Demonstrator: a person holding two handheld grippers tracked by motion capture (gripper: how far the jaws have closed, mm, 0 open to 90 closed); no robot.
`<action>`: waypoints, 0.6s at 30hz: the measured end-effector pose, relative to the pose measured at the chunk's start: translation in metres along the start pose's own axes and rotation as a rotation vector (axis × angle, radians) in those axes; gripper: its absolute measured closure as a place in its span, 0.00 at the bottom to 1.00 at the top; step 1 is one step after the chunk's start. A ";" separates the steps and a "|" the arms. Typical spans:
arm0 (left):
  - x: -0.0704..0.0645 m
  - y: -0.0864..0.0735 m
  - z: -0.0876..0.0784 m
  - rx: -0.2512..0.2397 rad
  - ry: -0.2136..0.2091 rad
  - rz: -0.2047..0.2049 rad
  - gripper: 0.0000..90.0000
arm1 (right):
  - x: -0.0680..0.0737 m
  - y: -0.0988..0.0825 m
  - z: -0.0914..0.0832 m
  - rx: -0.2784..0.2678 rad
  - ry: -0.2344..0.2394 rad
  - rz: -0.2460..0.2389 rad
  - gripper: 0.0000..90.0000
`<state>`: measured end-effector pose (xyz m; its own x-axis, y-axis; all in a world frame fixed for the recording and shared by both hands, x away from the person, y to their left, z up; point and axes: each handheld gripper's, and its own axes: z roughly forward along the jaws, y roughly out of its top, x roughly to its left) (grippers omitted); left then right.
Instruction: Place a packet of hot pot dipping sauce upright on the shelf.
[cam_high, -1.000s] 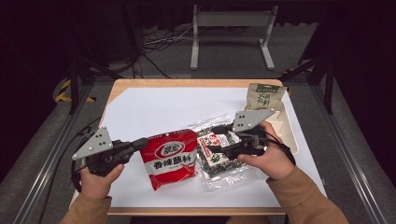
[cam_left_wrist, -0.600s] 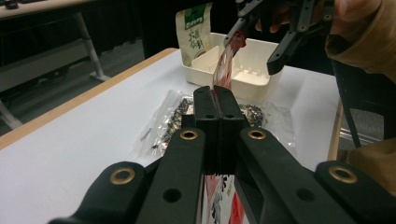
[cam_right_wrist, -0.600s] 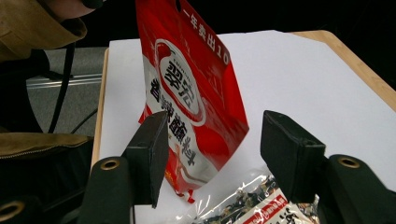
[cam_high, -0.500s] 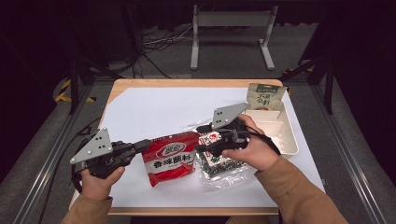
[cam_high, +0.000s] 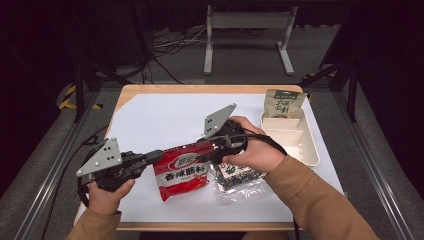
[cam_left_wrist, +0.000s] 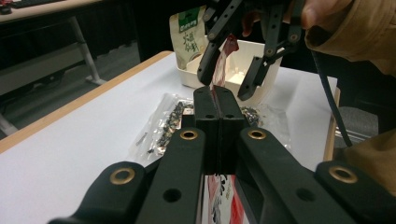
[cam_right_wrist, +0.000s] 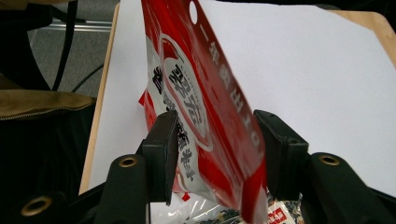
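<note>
Red snack pouch (cam_high: 182, 169) standing on edge mid-table | left gripper (cam_high: 156, 156) clamping its left edge | right gripper (cam_right_wrist: 215, 154) straddling its right edge, jaws closing, not yet touching.

From above our side, we look forward and down on the white-topped wooden desk (cam_high: 165, 115). Each gripper view rides close behind its own black jaws, and both share the glossy red snack packet (cam_high: 181, 169) (cam_left_wrist: 223, 59) (cam_right_wrist: 205, 107), perhaps blurred by nearness.
</note>
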<state>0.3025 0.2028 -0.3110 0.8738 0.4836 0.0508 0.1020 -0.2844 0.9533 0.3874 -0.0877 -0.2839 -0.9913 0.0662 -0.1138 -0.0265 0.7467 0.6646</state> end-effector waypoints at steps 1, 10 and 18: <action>0.000 0.000 0.000 0.002 -0.001 -0.002 1.00 | -0.001 0.001 0.002 0.011 0.006 0.000 0.59; 0.000 0.000 0.001 0.001 0.003 -0.004 1.00 | -0.006 0.006 0.018 0.078 0.028 -0.034 0.72; -0.001 0.000 0.001 0.009 0.002 0.003 1.00 | -0.008 0.007 0.029 0.123 0.049 -0.059 0.85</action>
<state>0.3027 0.2014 -0.3116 0.8733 0.4842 0.0540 0.1039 -0.2933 0.9504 0.3992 -0.0641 -0.2997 -0.9937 -0.0100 -0.1119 -0.0716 0.8242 0.5617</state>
